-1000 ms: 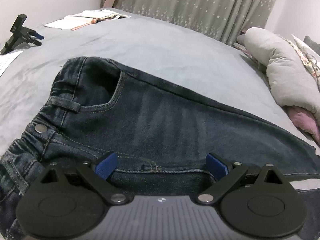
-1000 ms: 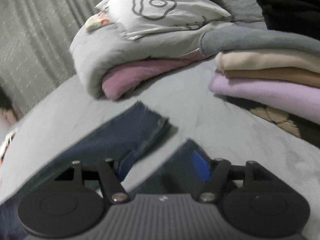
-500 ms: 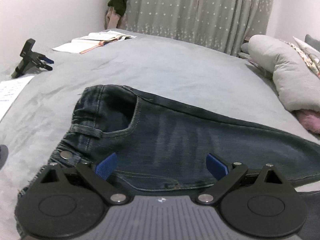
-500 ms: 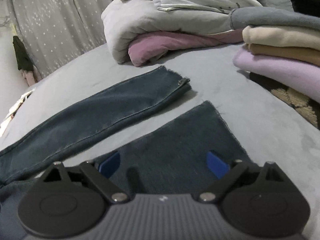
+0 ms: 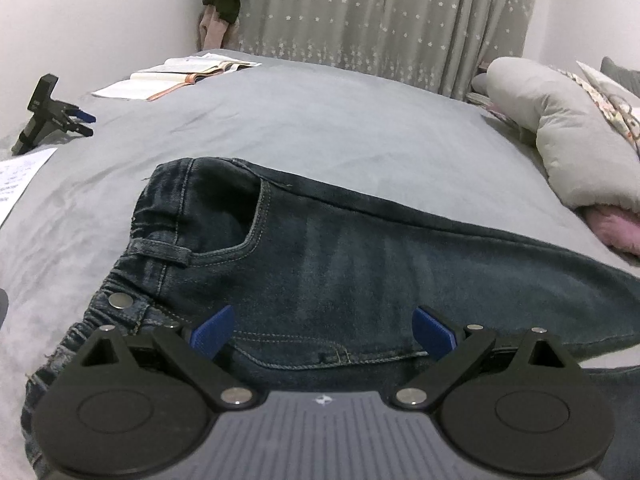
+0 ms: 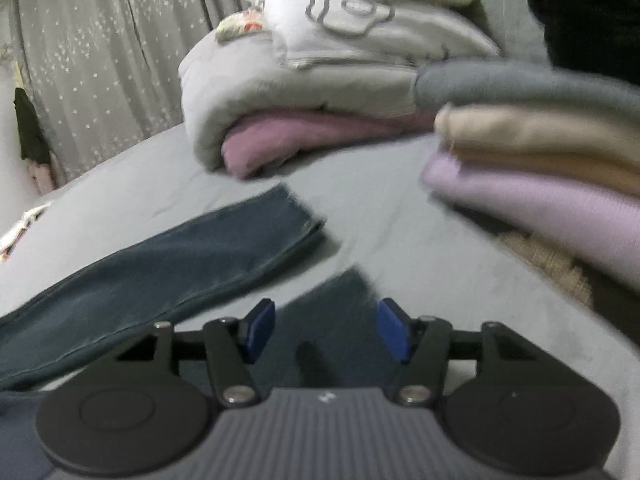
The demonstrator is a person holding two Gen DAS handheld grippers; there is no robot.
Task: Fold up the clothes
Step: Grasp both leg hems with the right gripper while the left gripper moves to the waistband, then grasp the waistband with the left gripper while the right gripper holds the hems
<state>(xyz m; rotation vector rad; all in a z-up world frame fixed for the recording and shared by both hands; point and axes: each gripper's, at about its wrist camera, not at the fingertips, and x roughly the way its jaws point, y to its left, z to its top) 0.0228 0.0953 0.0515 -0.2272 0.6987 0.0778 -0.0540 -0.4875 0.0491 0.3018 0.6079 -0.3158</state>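
Dark blue jeans point(image 5: 328, 264) lie flat on the grey bed, waistband and metal button at the left, legs running off to the right. My left gripper point(image 5: 322, 332) hovers open over the crotch seam, nothing between its blue pads. In the right wrist view the far leg point(image 6: 168, 272) stretches toward its hem, and the near leg's hem point(image 6: 340, 304) lies just ahead of my right gripper point(image 6: 326, 330). That gripper is open with its blue pads apart over the near leg; the view is blurred.
A stack of folded sweaters point(image 6: 540, 168) sits at the right and a rolled grey and pink quilt point(image 6: 304, 120) behind the legs. An open book point(image 5: 180, 76), a spare black gripper point(image 5: 48, 116) and a paper sheet point(image 5: 20, 180) lie at the bed's far left. Curtains point(image 5: 380, 20) hang behind.
The left gripper rose then eased back toward the jeans' crotch. The right gripper's pads have drawn closer together, and its view swung, now blurred, over the near leg's hem.
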